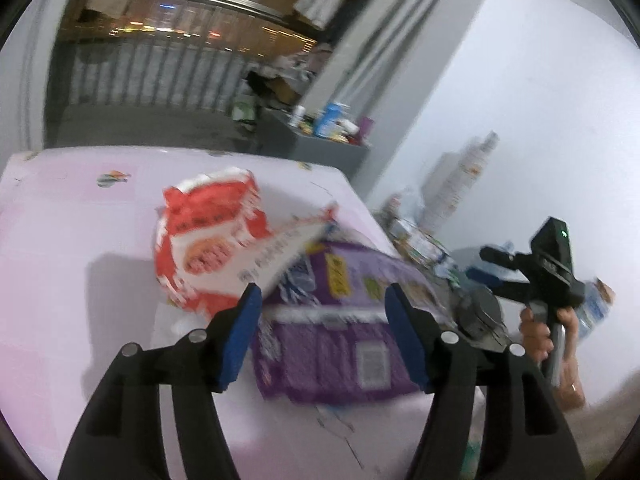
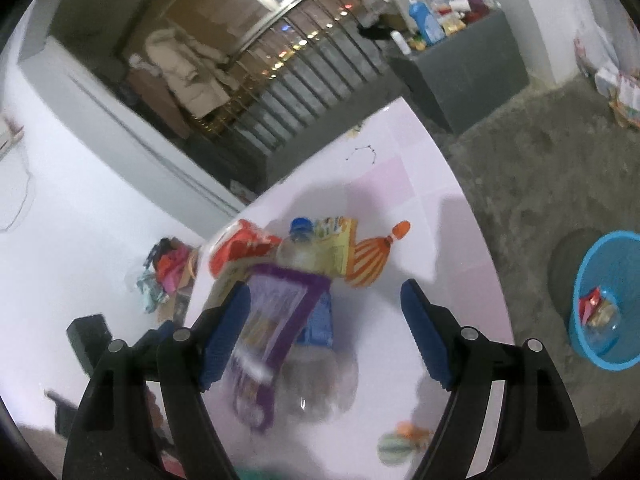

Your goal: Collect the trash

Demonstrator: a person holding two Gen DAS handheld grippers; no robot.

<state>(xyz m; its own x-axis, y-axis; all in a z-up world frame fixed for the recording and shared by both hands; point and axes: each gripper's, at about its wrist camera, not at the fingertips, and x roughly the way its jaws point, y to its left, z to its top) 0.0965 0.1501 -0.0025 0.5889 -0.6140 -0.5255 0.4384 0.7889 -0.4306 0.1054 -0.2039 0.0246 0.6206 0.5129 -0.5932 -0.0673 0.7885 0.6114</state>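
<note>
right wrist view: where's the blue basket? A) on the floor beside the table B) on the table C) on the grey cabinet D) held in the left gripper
A: the blue basket sits on the rough grey floor, off the edge of the pink table, with some wrappers already in it.

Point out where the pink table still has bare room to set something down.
Bare table lies left of the red bag in the left wrist view, and right of the orange striped bottle toward the table's edge. The purple box, clear bottle and red bag are crowded together.
</note>
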